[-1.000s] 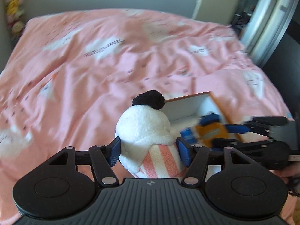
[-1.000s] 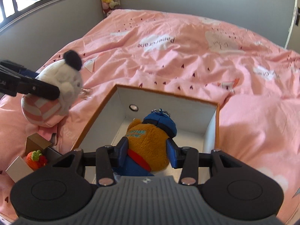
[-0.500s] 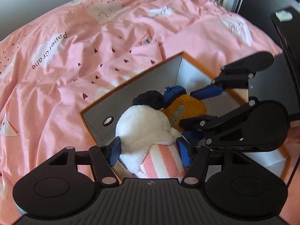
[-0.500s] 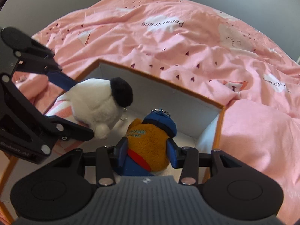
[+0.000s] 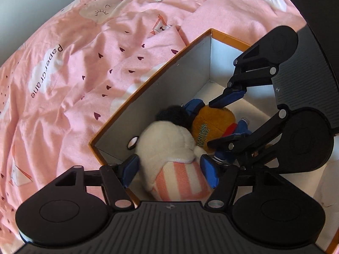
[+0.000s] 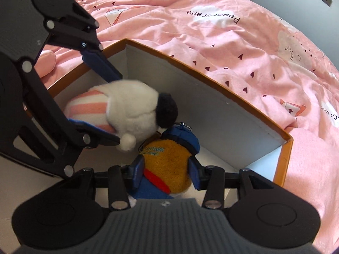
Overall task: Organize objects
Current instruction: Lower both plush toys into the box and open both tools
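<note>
Lowering both plush toys into the open white cardboard box with the orange rim (image 5: 152, 80); the placing step is nearly done, letting go comes next.

Left claw (image 5: 170, 170): jaws have just been opening. The white plush toy with a black pompom and pink-striped body (image 5: 169, 148) sits between the blue pads, and a sliver of gap shows on the left pad's side, so I judge the squeeze is off and the toy is resting by itself. It lies inside the box, in the corner by the wall with the round finger hole, head tipped toward the box's middle.

Right claw (image 6: 166, 172): about a third open, blue pads pressed against both flanks of the orange plush toy with the blue cap and red sash (image 6: 167, 160). This one is inside the box too, just beside the white toy, cap touching the black pompom. Whether its base is down on the box floor I cannot tell; my own claw body hides it.

Next move, as I read it: spread the right jaws to free the orange toy, then draw both claws straight up out of the box without snagging fur or the orange rim. The two claws sit close together over the box, so they should rise apart.

Pose: both claws pitch steeply down into the box from above, left entering near the finger-hole corner, right from the opposite side. Pink printed duvet (image 6: 243, 48) lies all around the box.
</note>
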The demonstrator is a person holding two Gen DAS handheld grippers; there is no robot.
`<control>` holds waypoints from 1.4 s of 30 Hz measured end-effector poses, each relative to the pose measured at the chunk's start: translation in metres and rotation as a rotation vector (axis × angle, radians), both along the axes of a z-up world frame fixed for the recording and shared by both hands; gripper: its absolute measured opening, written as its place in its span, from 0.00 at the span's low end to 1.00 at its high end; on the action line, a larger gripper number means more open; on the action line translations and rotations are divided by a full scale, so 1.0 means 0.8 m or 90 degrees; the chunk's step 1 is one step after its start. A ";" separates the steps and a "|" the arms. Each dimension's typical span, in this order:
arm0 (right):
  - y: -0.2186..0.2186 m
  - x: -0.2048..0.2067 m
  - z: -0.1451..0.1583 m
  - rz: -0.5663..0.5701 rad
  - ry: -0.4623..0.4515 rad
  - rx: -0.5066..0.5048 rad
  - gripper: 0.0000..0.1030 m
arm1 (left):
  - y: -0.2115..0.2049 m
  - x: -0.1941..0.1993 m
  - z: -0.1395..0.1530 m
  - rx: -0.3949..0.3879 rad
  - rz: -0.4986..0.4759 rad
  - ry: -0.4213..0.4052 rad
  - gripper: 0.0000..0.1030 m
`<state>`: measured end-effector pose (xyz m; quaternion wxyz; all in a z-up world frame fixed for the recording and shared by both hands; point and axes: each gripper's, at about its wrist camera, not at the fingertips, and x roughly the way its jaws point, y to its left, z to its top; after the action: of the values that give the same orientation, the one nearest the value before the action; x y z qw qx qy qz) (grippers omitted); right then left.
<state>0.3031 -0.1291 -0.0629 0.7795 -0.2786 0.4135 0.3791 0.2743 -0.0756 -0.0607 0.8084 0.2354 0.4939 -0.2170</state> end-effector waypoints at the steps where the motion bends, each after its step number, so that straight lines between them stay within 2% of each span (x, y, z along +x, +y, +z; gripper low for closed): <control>1: 0.001 0.002 -0.001 -0.002 0.006 -0.002 0.48 | 0.000 0.001 0.000 0.004 -0.004 0.005 0.75; 5: 0.002 0.011 0.000 -0.023 0.029 0.002 0.50 | 0.005 0.002 0.006 -0.003 -0.005 0.023 0.74; 8: -0.002 0.017 0.002 -0.048 0.053 0.008 0.54 | 0.001 -0.004 0.012 0.016 -0.020 0.033 0.71; 10: -0.008 0.022 0.005 -0.075 0.083 0.020 0.56 | -0.004 -0.006 0.009 0.027 -0.027 0.054 0.56; 12: -0.013 0.025 0.007 -0.095 0.102 0.031 0.57 | -0.008 -0.009 0.006 0.028 -0.035 0.068 0.53; 16: -0.020 0.017 0.018 -0.103 0.103 0.036 0.61 | -0.018 -0.013 0.001 0.032 -0.035 0.058 0.50; 21: -0.020 0.004 0.023 -0.090 0.095 -0.008 0.58 | -0.025 -0.015 -0.005 0.069 -0.030 0.040 0.48; 25: -0.022 -0.003 0.020 -0.080 0.106 -0.022 0.58 | -0.019 -0.010 -0.006 0.086 0.004 0.035 0.44; 28: -0.024 0.001 0.015 -0.088 0.120 -0.008 0.56 | -0.014 -0.008 -0.007 0.073 0.018 0.034 0.44; 30: -0.022 0.008 0.008 -0.108 0.140 0.007 0.48 | -0.015 -0.009 -0.007 0.072 0.020 0.032 0.43; 34: -0.022 0.014 0.003 -0.157 0.125 0.031 0.42 | -0.010 -0.002 -0.008 0.049 0.054 0.041 0.36; 38: -0.026 0.025 0.003 -0.233 0.131 0.091 0.36 | -0.004 0.010 -0.007 0.007 0.096 0.043 0.31; 40: -0.030 0.031 0.001 -0.278 0.147 0.120 0.35 | 0.000 0.014 -0.009 -0.012 0.116 0.052 0.28; 42: -0.031 0.033 -0.004 -0.292 0.158 0.127 0.35 | 0.001 0.017 -0.013 -0.014 0.120 0.056 0.28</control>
<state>0.3295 -0.1541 -0.0658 0.8122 -0.0508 0.5184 0.2627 0.2876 -0.0748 -0.0707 0.8051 0.1693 0.5467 -0.1558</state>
